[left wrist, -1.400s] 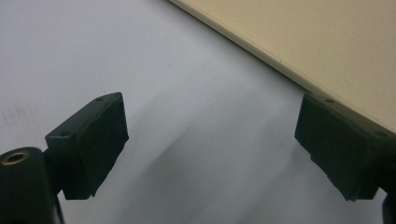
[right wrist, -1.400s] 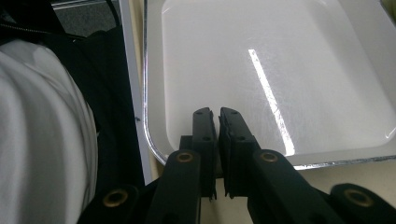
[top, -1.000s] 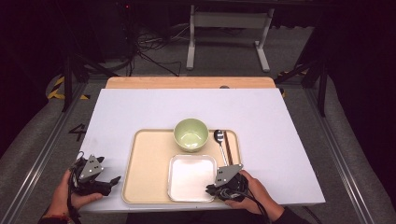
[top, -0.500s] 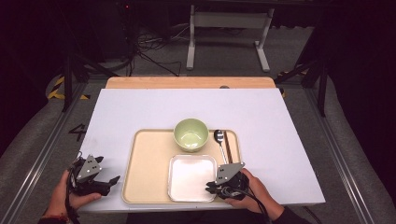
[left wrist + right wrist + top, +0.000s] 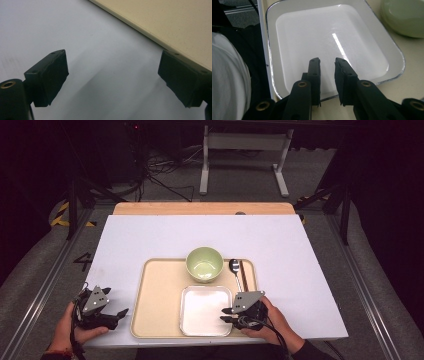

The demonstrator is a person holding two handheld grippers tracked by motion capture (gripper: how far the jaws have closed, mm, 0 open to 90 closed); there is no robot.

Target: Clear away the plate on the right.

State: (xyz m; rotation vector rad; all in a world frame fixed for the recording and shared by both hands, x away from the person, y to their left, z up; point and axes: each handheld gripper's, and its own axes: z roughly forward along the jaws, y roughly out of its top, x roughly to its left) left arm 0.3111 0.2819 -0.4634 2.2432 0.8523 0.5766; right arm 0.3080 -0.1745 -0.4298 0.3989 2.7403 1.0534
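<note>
A square white dish [image 5: 202, 310] with rounded corners and a thin dark rim sits in the near right part of a beige, faintly speckled plastic tray [image 5: 155, 295], which lies on the smooth white desk [image 5: 150, 237]. The dish looks glossy, a streak of light running across its shallow floor in the right gripper view [image 5: 332, 42]. The right gripper [image 5: 226, 315], held in a hand at the near right corner of the tray, points left over the dish's right rim; in the right gripper view its two black, flat-padded fingers [image 5: 314, 72] stand a narrow gap apart above the dish's near edge, having just been opening, with nothing pinched between them. Just beyond the dish rests a round pale green bowl [image 5: 204, 264] with a smooth glazed inside, and to the right of it a metal spoon [image 5: 235, 270] lies along the tray beside a slim dark stick. The left gripper [image 5: 115, 316] rests on the desk just left of the tray; its blocky matte black fingers [image 5: 50, 75] are spread wide with only bare desk between them, the tray's rounded edge [image 5: 155, 27] passing close by the farther one
</note>
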